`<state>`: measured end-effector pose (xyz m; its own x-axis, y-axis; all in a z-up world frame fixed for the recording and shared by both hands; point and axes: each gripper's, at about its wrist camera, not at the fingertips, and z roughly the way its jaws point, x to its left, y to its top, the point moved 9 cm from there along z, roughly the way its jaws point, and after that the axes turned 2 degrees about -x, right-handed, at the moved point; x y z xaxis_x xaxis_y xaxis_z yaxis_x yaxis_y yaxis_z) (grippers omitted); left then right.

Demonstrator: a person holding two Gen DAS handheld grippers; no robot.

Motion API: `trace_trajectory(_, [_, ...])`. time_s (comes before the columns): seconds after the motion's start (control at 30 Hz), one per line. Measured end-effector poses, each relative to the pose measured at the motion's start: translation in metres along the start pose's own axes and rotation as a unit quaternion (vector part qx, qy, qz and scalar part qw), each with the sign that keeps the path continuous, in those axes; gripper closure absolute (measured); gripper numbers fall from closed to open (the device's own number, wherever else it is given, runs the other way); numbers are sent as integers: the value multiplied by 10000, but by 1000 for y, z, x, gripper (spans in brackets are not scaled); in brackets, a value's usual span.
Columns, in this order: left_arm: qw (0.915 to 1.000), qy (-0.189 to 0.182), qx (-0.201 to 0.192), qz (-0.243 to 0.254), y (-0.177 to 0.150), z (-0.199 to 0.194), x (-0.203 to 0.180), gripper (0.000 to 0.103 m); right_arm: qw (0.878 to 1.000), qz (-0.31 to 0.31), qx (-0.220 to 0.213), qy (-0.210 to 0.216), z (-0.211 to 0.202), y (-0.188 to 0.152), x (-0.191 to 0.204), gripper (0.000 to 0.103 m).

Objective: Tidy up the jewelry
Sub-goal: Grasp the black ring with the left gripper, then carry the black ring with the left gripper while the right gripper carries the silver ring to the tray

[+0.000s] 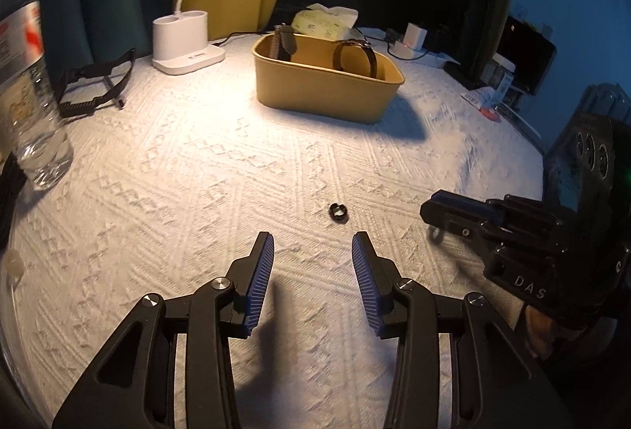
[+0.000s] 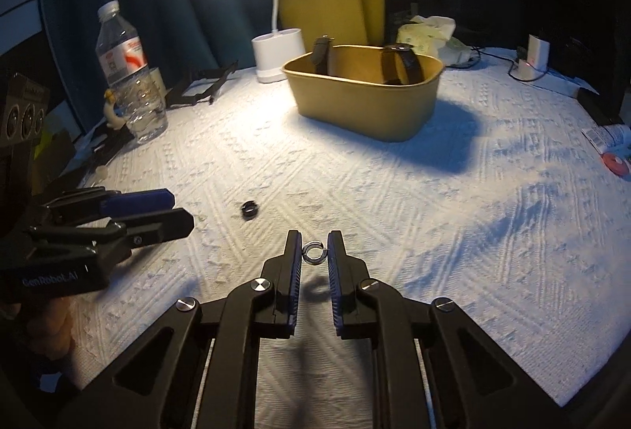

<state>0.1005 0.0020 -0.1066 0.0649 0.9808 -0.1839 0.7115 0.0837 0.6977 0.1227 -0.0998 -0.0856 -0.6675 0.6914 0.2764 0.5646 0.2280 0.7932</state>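
On white cloth (image 2: 434, 212) | right hand-held gripper (image 2: 314, 243) grasping silver ring (image 2: 314, 252) | left hand-held gripper (image 1: 312, 247) released | black ring (image 1: 338, 211) ahead, unobstructed

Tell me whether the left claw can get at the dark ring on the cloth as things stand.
Probably yes. The left claw is open and empty, and the dark ring lies just ahead of it on bare white cloth. The right claw, off to the side, is shut on a silver ring.

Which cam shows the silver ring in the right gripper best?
Right wrist: the silver ring sits centred and lit, pinched between the right gripper pads. The left wrist view sees only a dim loop hanging under those fingers.
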Motion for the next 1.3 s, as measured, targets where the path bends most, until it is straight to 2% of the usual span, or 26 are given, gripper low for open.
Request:
trace_trajectory(0.5, [9983,237,389,364,15,39,-21,60,9995,231,-176,134,-4,12,-27,90])
trace_trajectory(0.53, [9981,241,426,364,15,42,-21,61,9994,255,-181,132,-4,12,-29,90])
trace_trajectory(0.77, [9966,485,401,540,19,48,-22,89,9991,338,-210,145,-3,15,-38,90])
trace_trajectory(1.03, [9971,452,367,491,22,48,-26,89,9991,286,-291,146,-4,23,-39,90])
trace_trajectory(1.3, [9975,333,185,589,37,42,-37,89,9989,239,-367,153,-7,35,-40,90])
